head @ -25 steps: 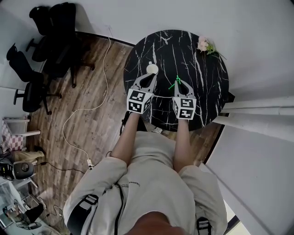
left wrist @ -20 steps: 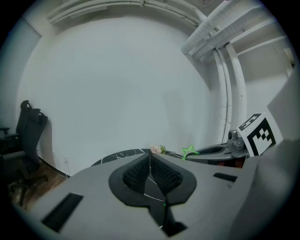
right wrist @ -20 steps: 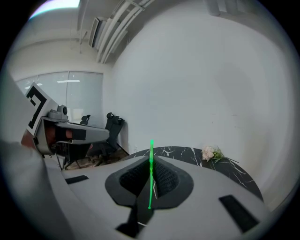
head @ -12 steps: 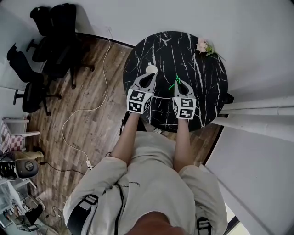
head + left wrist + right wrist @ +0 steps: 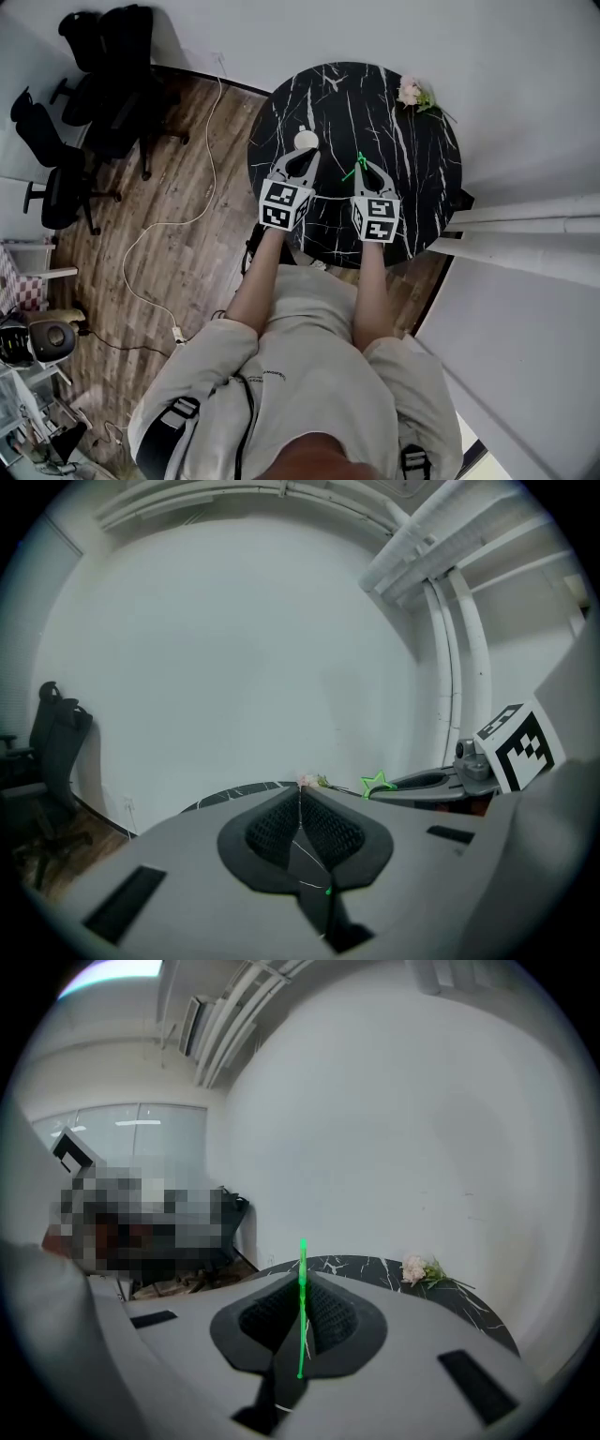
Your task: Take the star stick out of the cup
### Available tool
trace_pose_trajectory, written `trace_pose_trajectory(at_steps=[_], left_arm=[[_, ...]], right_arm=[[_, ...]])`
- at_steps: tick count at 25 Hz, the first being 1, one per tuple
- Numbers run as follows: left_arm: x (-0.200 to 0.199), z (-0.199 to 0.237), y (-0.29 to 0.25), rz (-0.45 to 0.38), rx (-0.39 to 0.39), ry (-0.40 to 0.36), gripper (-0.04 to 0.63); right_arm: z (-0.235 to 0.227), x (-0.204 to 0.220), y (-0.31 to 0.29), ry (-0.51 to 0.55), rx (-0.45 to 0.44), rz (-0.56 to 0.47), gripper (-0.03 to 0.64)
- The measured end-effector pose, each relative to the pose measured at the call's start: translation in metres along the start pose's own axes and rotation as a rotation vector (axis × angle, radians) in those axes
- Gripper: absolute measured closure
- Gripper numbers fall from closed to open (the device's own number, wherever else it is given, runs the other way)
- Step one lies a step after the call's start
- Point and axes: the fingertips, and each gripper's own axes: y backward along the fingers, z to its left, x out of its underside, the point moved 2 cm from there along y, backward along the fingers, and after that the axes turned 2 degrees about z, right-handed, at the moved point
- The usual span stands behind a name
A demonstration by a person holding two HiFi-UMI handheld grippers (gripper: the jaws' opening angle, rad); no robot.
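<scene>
A thin green star stick [image 5: 353, 172] is clamped in my right gripper [image 5: 364, 161], which is shut on it over the middle of the black marble table [image 5: 412, 187]. In the right gripper view the stick [image 5: 302, 1307] stands edge-on between the closed pads. The left gripper view shows its star end [image 5: 378, 784] poking out beside the right gripper [image 5: 441, 781]. A small white cup [image 5: 306, 141] stands on the table just beyond the tips of my left gripper [image 5: 302, 153]. The left gripper [image 5: 300, 796] is shut with nothing in it, and its own view does not show the cup.
A pale pink flower sprig [image 5: 413, 92] lies at the table's far right edge. Black office chairs [image 5: 103, 75] stand at the far left on the wooden floor, where a white cable [image 5: 178, 225] trails. White walls close in behind and to the right.
</scene>
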Motion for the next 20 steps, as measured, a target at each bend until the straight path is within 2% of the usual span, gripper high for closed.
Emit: trace_pose_trajectory(at_steps=[13, 20], left_arm=[[0.006, -0.002, 0.003, 0.006, 0.002, 0.009, 0.572], [0.005, -0.005, 0.003, 0.0, 0.013, 0.0, 0.572]], right_arm=[[0.004, 0.003, 0.005, 0.005, 0.003, -0.002, 0.572], [0.0, 0.002, 0.01, -0.026, 0.013, -0.022, 0.572]])
